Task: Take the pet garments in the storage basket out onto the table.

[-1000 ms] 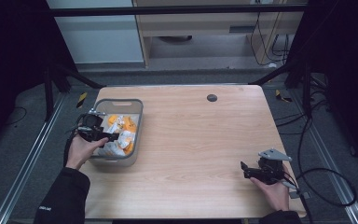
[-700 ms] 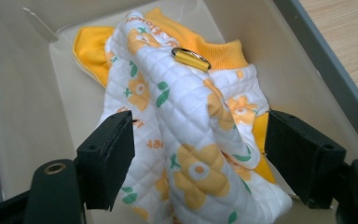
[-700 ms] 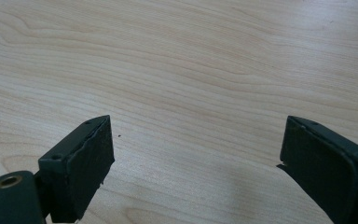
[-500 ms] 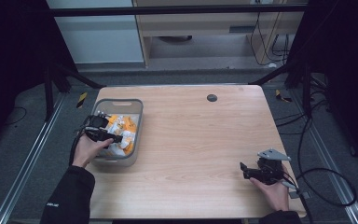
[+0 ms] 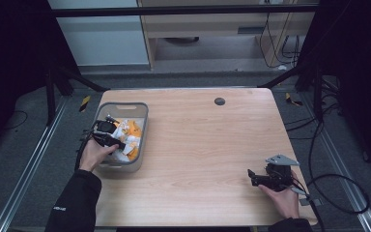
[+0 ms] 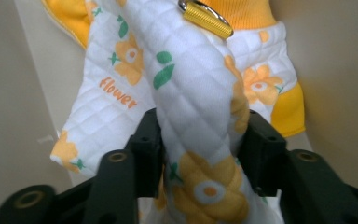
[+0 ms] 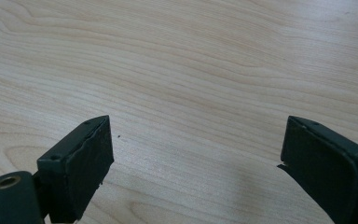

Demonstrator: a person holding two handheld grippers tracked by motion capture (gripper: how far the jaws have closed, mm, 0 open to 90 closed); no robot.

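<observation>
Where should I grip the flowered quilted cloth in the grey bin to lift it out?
Grip the raised fold of the flowered quilted cloth, coming down from above into the grey bin. The fold stands up as a ridge, narrow enough to pinch. The left gripper has just been closing and presses on it from both sides.

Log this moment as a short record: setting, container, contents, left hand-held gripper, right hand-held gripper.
setting: wooden table
container: grey bin at the table's left edge
contents: white quilted garment with orange flowers and yellow trim, gold clasp near its top
left hand-held gripper: inside the bin, jaws have just been closing, pads pressing a fold of the garment
right hand-held gripper: open, holding nothing, low over bare wood at the table's right front
</observation>
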